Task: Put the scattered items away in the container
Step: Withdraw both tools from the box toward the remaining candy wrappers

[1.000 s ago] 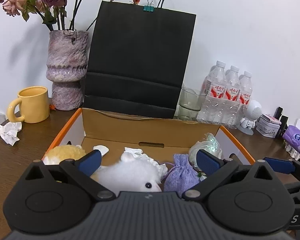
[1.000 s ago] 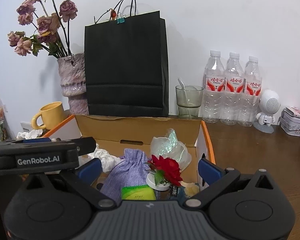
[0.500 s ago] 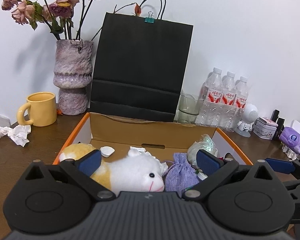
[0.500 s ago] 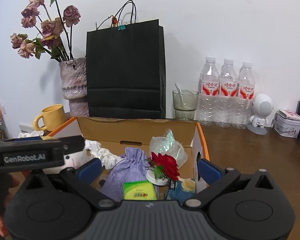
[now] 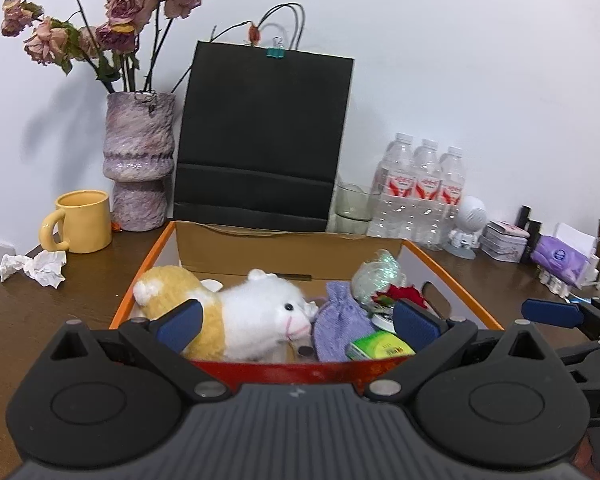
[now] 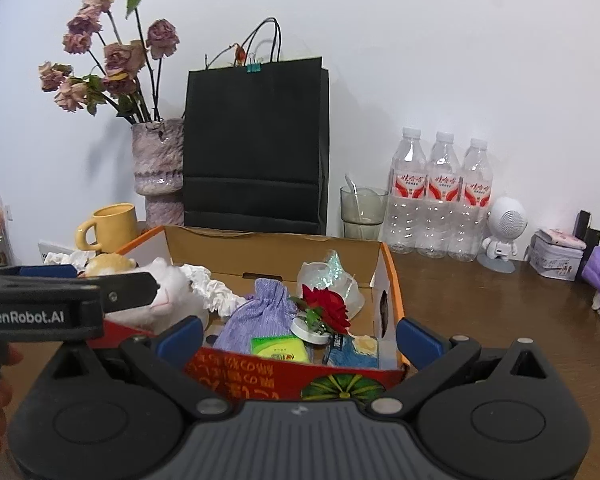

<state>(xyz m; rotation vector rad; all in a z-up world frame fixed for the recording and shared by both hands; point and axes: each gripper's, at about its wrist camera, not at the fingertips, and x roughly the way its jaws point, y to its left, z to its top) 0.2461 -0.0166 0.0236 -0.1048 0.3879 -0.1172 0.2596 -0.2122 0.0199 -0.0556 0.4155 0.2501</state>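
Left wrist view: left gripper (image 5: pixel 296 320), blue-padded fingers spread wide and holding nothing, hangs at the near edge of the orange-rimmed cardboard box (image 5: pixel 288 246).
Box contents: white and tan plush toy (image 5: pixel 236 316) at the left side; lilac drawstring pouch (image 5: pixel 336 326), green packet (image 5: pixel 380 346) and red artificial rose (image 6: pixel 326 308) towards the right.
Right gripper (image 6: pixel 298 334): fingers wide apart, nothing between them, near the box's front wall.
Outside the box: crumpled white tissue (image 5: pixel 34 266) near the tabletop's left edge, beside the yellow ceramic mug (image 5: pixel 80 222).
Behind the box: tall black paper bag (image 5: pixel 260 152), mottled purple vase (image 5: pixel 138 160) of dried roses, three clear water bottles (image 6: pixel 440 196).
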